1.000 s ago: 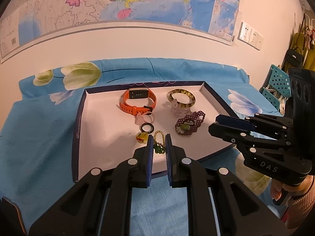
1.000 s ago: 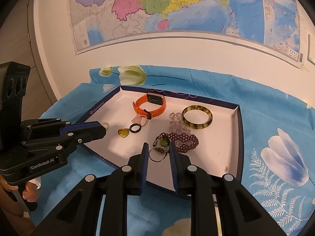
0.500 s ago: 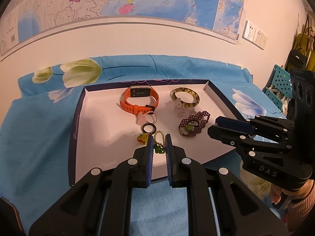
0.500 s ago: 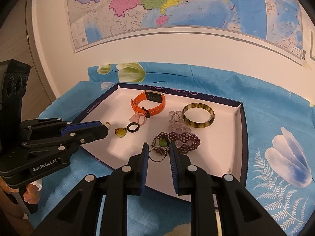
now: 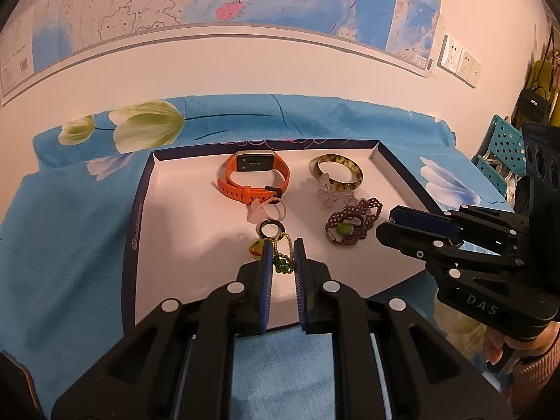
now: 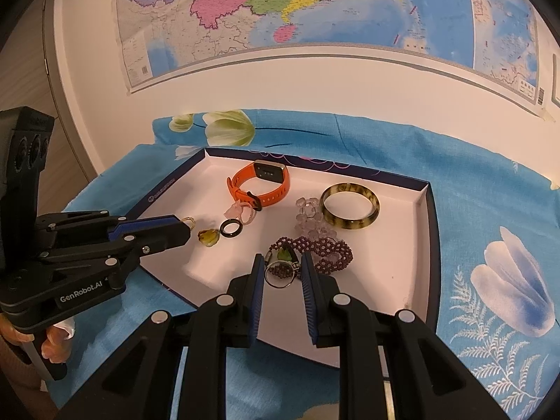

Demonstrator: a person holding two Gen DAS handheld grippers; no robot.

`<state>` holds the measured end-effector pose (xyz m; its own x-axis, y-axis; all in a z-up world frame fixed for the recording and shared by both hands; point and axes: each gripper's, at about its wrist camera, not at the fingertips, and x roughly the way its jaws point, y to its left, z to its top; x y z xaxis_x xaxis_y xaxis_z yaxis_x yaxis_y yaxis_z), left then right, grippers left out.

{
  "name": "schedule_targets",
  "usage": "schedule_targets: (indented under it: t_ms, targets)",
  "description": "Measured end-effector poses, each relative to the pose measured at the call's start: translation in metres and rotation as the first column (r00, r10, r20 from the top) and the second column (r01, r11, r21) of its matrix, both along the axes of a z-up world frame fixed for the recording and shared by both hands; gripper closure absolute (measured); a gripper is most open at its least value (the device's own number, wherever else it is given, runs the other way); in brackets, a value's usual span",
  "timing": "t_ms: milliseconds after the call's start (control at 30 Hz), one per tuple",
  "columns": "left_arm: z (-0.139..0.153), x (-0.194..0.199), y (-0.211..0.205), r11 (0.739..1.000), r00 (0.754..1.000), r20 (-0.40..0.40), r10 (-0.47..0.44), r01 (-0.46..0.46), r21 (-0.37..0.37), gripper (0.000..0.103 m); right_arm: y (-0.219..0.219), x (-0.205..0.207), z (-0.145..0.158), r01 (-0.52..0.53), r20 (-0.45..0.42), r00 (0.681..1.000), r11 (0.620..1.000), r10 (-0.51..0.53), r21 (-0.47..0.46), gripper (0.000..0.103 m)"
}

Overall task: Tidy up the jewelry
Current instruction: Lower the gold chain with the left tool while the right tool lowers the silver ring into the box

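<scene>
Two tools frame separate pieces: left tool (image 5: 282,245) partly parted around the chain (image 5: 282,252), right tool (image 6: 280,262) likewise around the ring (image 6: 279,277), neither visibly clamped.

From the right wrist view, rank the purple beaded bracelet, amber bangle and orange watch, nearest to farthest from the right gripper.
1. Purple beaded bracelet, just ahead of the right gripper.
2. Amber bangle, farther back, right side of tray.
3. Orange watch, far back, slightly left.
</scene>
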<state>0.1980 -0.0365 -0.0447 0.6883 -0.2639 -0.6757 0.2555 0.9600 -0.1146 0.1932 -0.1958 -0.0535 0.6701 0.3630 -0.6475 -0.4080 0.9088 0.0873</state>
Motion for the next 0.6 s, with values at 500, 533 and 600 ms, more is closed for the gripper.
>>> schedule_targets:
  t_ms: [500,533,600]
  targets:
    - [-0.0016,0.0078,-0.0011,1.0,1.0,-0.011,0.005,-0.005,0.011,0.091,-0.0011,0.0079,-0.0018,0.005,-0.011,1.0,1.0,-0.006,-0.008,0.084]
    - [-0.0018,0.0082,-0.0011,1.0,1.0,-0.012,0.006,-0.006,0.011,0.091,-0.0011,0.0082,-0.002,0.006,-0.011,1.0,1.0,-0.006,-0.008,0.084]
    - [-0.0025,0.0099,-0.001,1.0,1.0,-0.017,0.006,-0.005,0.01,0.091,-0.0006,0.0101,-0.0018,0.008,-0.013,1.0,1.0,-0.009,-0.01,0.084]
